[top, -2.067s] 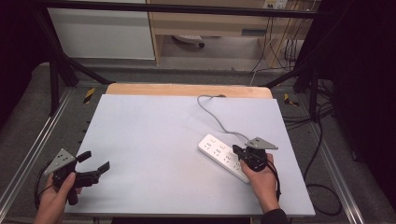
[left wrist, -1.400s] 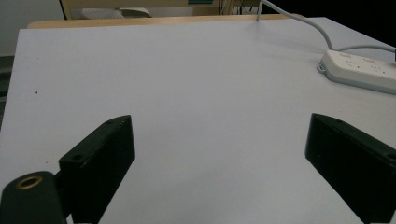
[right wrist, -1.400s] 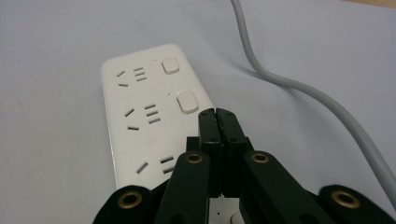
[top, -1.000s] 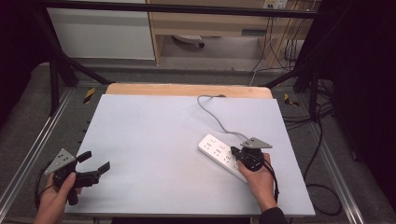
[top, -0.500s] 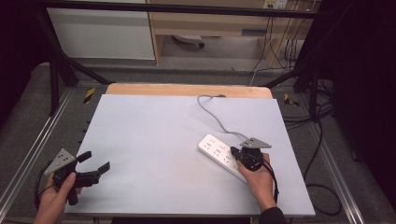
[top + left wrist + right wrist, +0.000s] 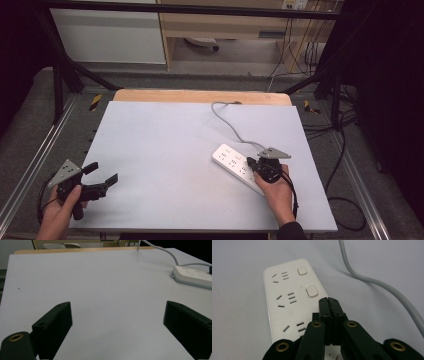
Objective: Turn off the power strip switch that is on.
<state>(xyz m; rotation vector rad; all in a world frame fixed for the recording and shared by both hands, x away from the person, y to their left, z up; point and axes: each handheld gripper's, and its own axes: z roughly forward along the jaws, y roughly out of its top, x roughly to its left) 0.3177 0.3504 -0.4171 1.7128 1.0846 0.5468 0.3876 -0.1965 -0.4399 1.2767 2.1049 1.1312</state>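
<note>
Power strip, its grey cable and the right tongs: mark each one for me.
Power strip [image 6: 287, 290], right gripper view, on its white top face between the sockets.
Grey cable [image 6: 227, 122], high view, on the curved run across the table.
Right tongs [image 6: 328, 301], right gripper view, at the closed tips over the strip.

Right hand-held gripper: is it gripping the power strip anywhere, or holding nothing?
Nothing is held. The right hand-held gripper has its jaws closed on each other, tips over the power strip near its switches. The left hand-held gripper is open over bare table.
</note>
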